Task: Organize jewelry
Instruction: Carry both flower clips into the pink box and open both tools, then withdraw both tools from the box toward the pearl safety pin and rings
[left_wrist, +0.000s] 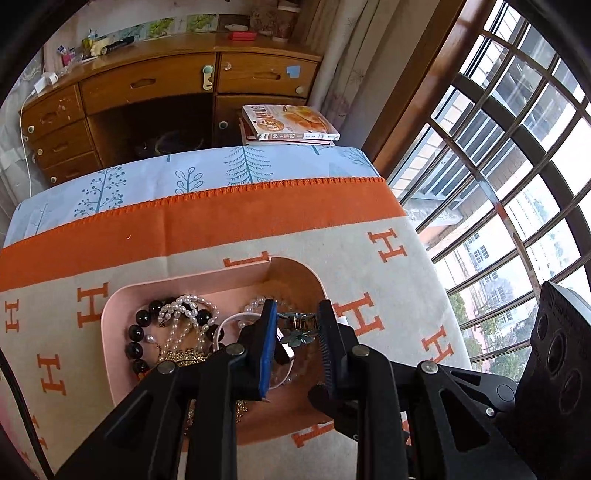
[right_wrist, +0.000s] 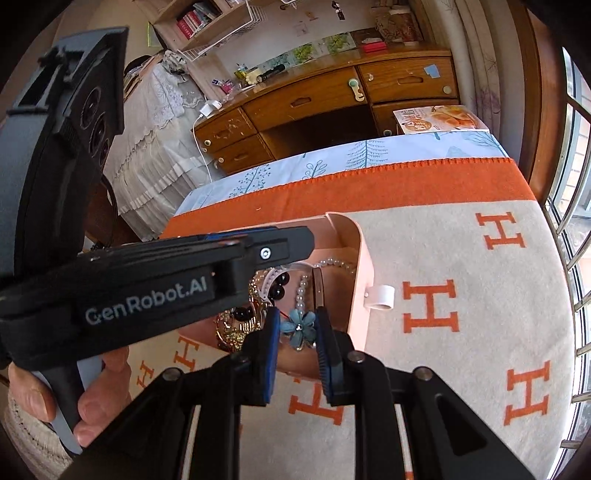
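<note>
A pink jewelry box (left_wrist: 110, 314) lies on the blanket, holding a black bead bracelet (left_wrist: 135, 334), pearl strands (left_wrist: 184, 306), a white bangle (left_wrist: 236, 319) and gold pieces (left_wrist: 184, 355). My left gripper (left_wrist: 297, 314) is shut on a blue flower hair clip (left_wrist: 300, 325) over the box. In the right wrist view my right gripper (right_wrist: 297, 326) closes on the same flower clip (right_wrist: 297, 328) above the box (right_wrist: 364, 266). The left gripper body (right_wrist: 166, 273) crosses that view.
An orange and grey H-pattern blanket (left_wrist: 369, 258) covers the table. Books (left_wrist: 291, 123) lie at the far edge. A wooden desk (left_wrist: 166, 96) stands behind. A barred window (left_wrist: 517, 166) is to the right. A white tube handle (right_wrist: 380, 295) sticks out of the box side.
</note>
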